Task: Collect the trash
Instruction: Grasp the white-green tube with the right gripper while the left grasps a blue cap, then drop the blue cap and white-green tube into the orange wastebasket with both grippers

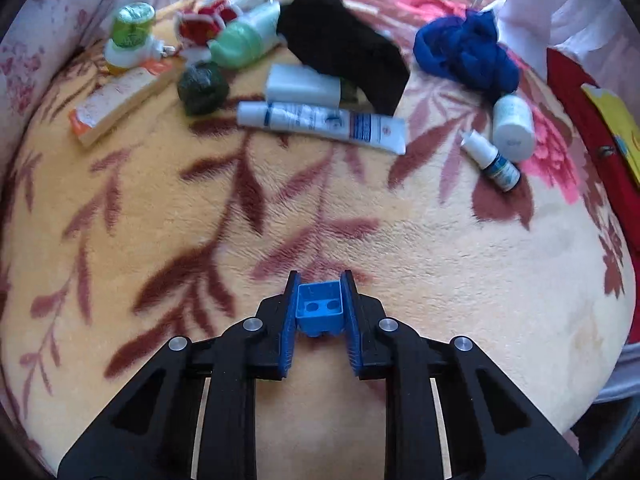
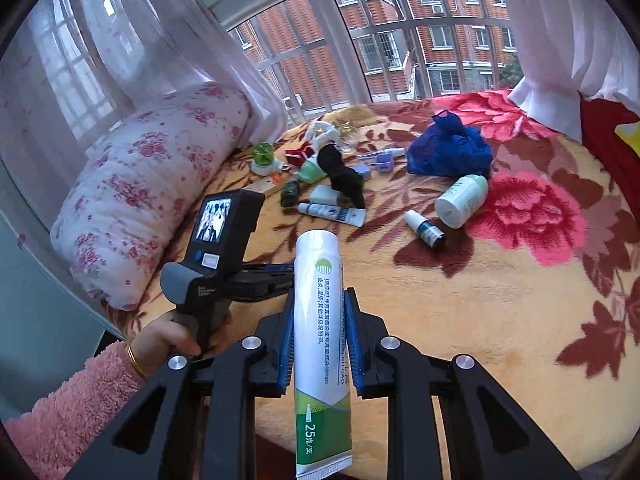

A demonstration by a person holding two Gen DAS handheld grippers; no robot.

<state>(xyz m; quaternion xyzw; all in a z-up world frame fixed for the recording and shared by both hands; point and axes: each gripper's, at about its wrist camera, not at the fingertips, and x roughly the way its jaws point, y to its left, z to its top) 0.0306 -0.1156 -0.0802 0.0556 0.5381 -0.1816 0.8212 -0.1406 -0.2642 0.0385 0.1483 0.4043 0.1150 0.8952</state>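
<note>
Fingers on the left gripper clench a small blue plastic cap; the right gripper grasps a smooth white-green tube lengthwise. Both should probably be carried off level and squeezed firmly, since the slick tube could slip. More trash lies at twelve o'clock on the plush floral blanket: a long tube, bottles, soft crumpled cloth.

On the bed, the long tube lies in front of the sock. The bottle and dropper lie right, the box left; the cloth lies behind the bottle.
</note>
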